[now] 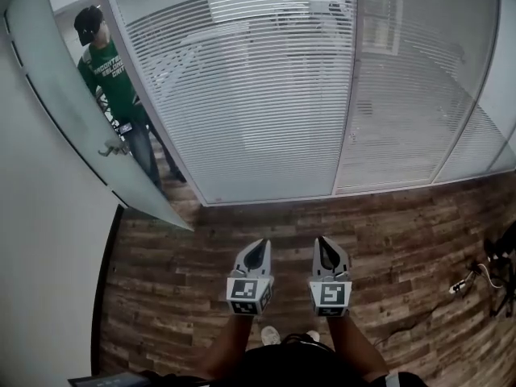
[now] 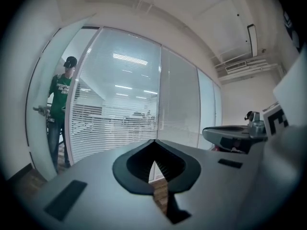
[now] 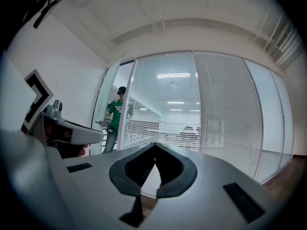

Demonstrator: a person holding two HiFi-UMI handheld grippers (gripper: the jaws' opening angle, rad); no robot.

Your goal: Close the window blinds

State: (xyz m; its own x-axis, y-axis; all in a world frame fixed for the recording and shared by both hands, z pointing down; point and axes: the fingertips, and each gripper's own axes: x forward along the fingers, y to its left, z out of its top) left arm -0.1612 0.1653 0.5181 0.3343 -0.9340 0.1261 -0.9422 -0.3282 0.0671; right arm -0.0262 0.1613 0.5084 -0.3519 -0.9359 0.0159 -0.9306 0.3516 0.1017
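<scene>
Blinds [image 1: 242,95] hang behind the glass wall [image 1: 345,95] straight ahead, thin horizontal slats running across each pane. Through the slats of the left pane ceiling lights and some furniture show in the room beyond, while the pane to its right looks paler and denser.

Both tools are held low and side by side over the wooden floor [image 1: 387,232], well back from the glass and touching nothing. The left gripper [image 1: 260,245] has its jaws brought together, the tips meeting with nothing between them, and its own view looks over them at the blinds. The right gripper [image 1: 324,243] is just beside it and closed the same way, empty, pointing at the same glass.

Off to the left a glass door [image 1: 64,111] stands swung open beside the white wall [image 1: 40,280], and a person in a green shirt [image 1: 109,79] and dark cap stands in the doorway behind it. Cables [image 1: 476,280] lie on the floor at the far right
</scene>
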